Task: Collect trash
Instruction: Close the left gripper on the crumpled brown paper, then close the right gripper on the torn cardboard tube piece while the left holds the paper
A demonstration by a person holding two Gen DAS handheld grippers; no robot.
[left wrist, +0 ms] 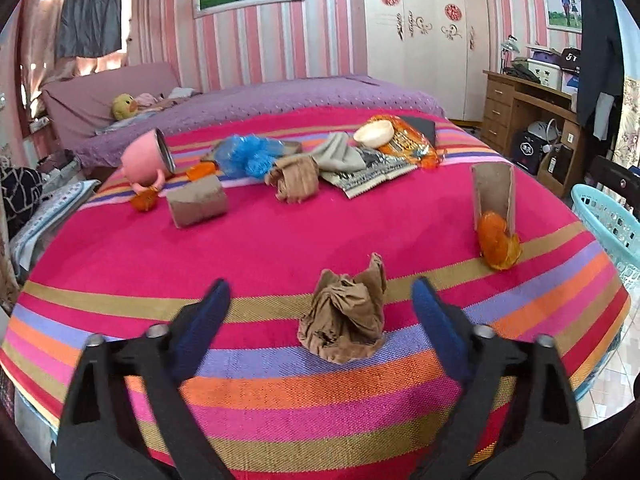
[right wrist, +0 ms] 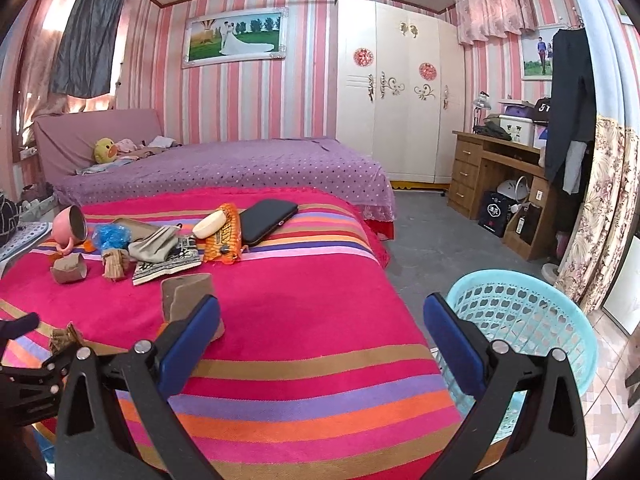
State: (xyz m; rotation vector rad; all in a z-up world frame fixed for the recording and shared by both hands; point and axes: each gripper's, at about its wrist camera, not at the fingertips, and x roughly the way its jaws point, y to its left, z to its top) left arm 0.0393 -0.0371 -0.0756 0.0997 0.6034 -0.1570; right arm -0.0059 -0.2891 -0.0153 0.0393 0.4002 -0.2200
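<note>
Holding your left gripper (left wrist: 320, 304) low over the striped blanket (left wrist: 280, 248), you have its blue pads (left wrist: 202, 322) standing apart on either side of a crumpled brown paper wad (left wrist: 344, 320); neither pad touches the wad, which sits upright on the purple and gold stripes near the bed's front edge; your right gripper (right wrist: 322, 320) is spread wide with nothing between its pads, pointing across the bed's right-hand side; a flattened cardboard tube (right wrist: 188, 296) stands just behind its left finger, whether touching you cannot tell; the turquoise basket (right wrist: 568, 320) sits on the floor beside the bed, just past the right finger; more trash lies further back on the blanket: a second cardboard tube (left wrist: 198, 202), another brown paper wad (left wrist: 296, 180), a blue plastic bag (left wrist: 248, 154), an orange snack wrapper (left wrist: 412, 146), an orange peel (left wrist: 498, 246) against the upright tube; a pink mug (left wrist: 148, 160) lies tipped at the back left
</note>
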